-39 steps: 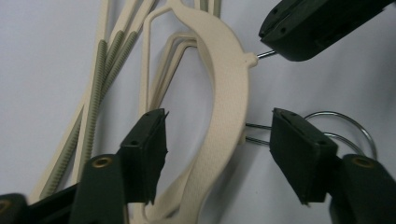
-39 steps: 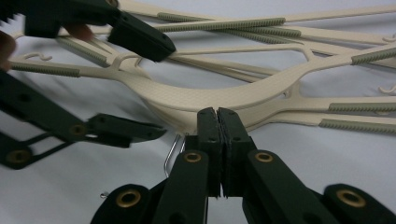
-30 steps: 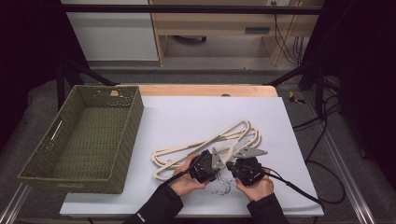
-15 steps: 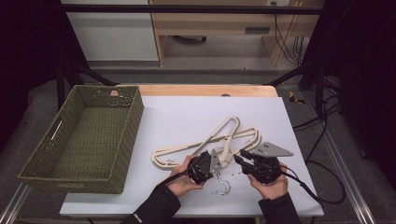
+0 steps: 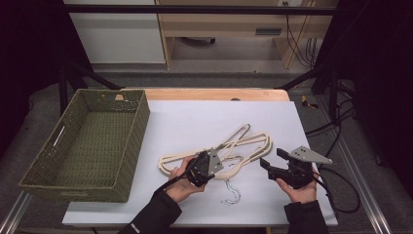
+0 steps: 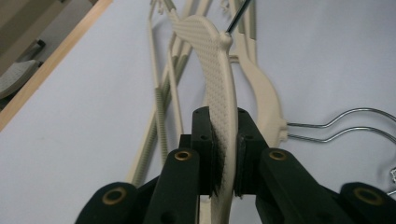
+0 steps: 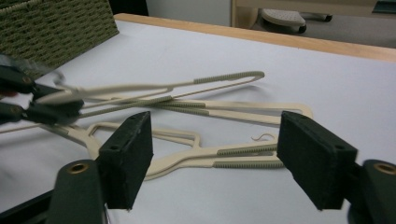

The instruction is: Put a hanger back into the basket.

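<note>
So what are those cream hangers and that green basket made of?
The hangers look like matte cream plastic, probably moulded: the one the left tool grips has a fine dotted texture, others ribbed grip strips. Their hooks look like shiny metal wire. The basket appears woven, possibly olive paper cord or wicker; I can't tell which.

Left tool held low in the left hand, jaws closed tight on a thin flat piece between the pads. Right tool held in the right hand, well apart from the left, jaws spread wide with nothing between them. Both forearms enter from below.
</note>
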